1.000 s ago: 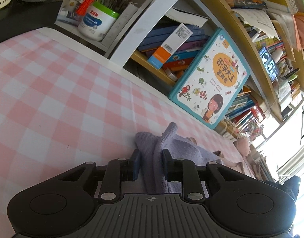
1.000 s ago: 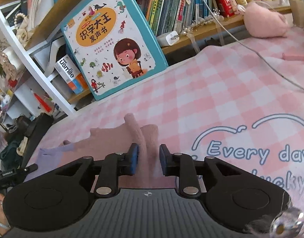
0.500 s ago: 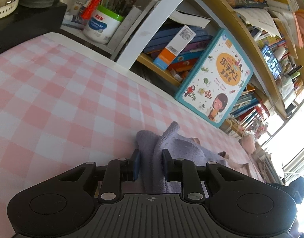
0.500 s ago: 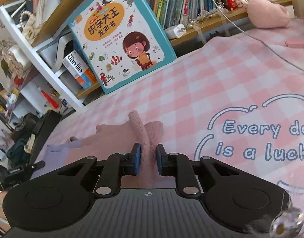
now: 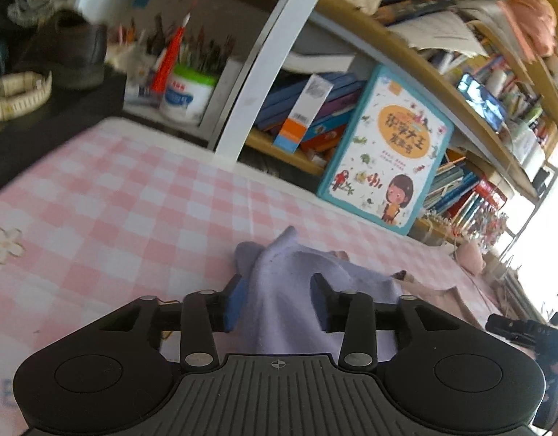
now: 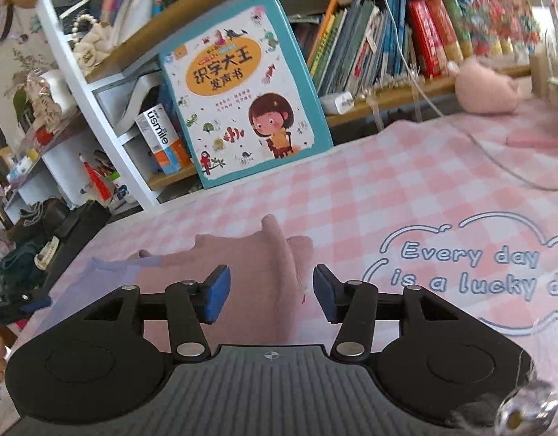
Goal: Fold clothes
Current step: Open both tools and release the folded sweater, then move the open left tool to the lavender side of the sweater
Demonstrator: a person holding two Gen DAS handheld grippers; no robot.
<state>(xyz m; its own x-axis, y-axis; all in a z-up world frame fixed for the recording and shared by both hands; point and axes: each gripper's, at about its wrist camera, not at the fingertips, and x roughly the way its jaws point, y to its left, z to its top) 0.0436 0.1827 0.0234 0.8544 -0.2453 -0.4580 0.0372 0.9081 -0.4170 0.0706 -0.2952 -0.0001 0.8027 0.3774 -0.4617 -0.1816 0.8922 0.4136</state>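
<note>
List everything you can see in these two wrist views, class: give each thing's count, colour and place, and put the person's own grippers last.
Soft knit garment: one, lilac at one end, pink at the other, lying on the cloth.
Checked tablecloth: one, pink and white, blue lettering.
Teal-edged children's picture book: one, leaning on the shelf.
White tub of pens: one, green rim, shelf.
Pink plush toy: one, far edge.
Left gripper: black, blue pads, open over the lilac end.
Right gripper: black, blue pads, open over the pink end.
</note>
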